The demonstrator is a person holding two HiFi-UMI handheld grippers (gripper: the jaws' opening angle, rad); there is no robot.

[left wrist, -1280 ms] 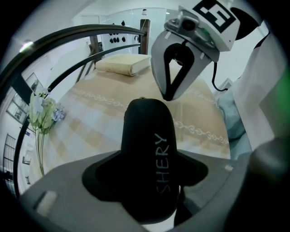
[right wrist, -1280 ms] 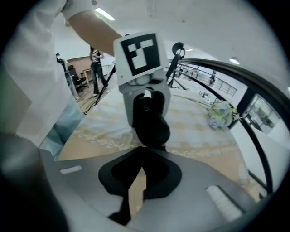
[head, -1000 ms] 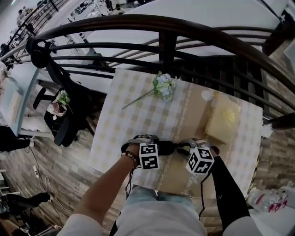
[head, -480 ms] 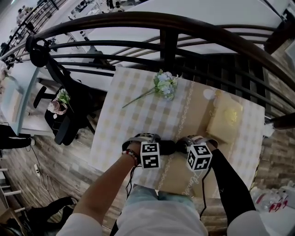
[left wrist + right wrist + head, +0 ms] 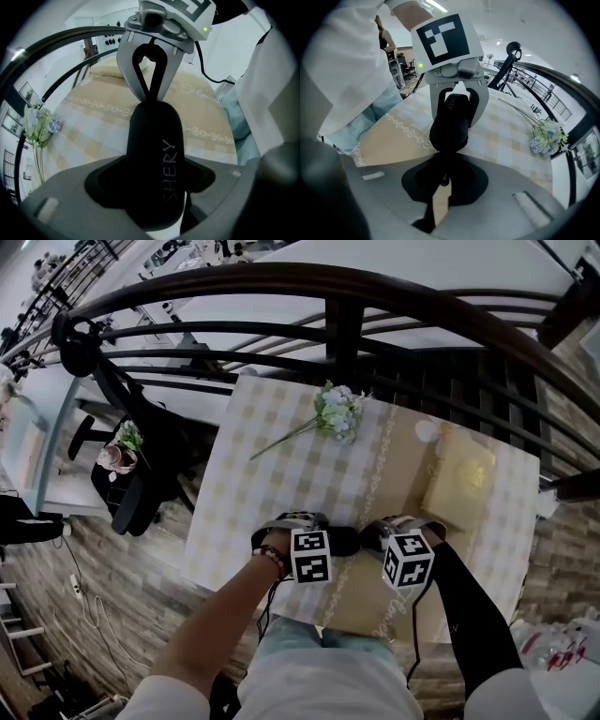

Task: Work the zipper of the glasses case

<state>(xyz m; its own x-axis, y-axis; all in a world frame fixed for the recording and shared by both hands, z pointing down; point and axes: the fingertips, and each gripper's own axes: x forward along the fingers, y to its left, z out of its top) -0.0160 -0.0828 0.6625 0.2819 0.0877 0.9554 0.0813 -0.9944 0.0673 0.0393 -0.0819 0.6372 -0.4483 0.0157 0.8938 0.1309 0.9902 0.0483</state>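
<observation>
The black glasses case (image 5: 344, 540) is held just above the near edge of the table between both grippers. My left gripper (image 5: 323, 542) is shut on one end of the glasses case (image 5: 157, 140), which fills its jaws and shows grey lettering. My right gripper (image 5: 372, 540) is at the other end of the case (image 5: 449, 124). Its jaws have just been closing and now stand shut, with a small dark zipper pull (image 5: 442, 180) pinched between them. In the left gripper view the right gripper (image 5: 150, 96) meets the case's far tip.
A checked tablecloth (image 5: 253, 474) with a tan runner covers the table. A flower sprig (image 5: 336, 415) lies at the far side, and a yellow box (image 5: 457, 479) and a small white disc (image 5: 425, 432) are at the right. A dark curved railing (image 5: 337, 296) runs behind, with an office chair (image 5: 141, 474) to the left.
The right gripper's marker cube has rolled slightly and shifted a little toward the case. The left gripper and the case have stayed in place.
</observation>
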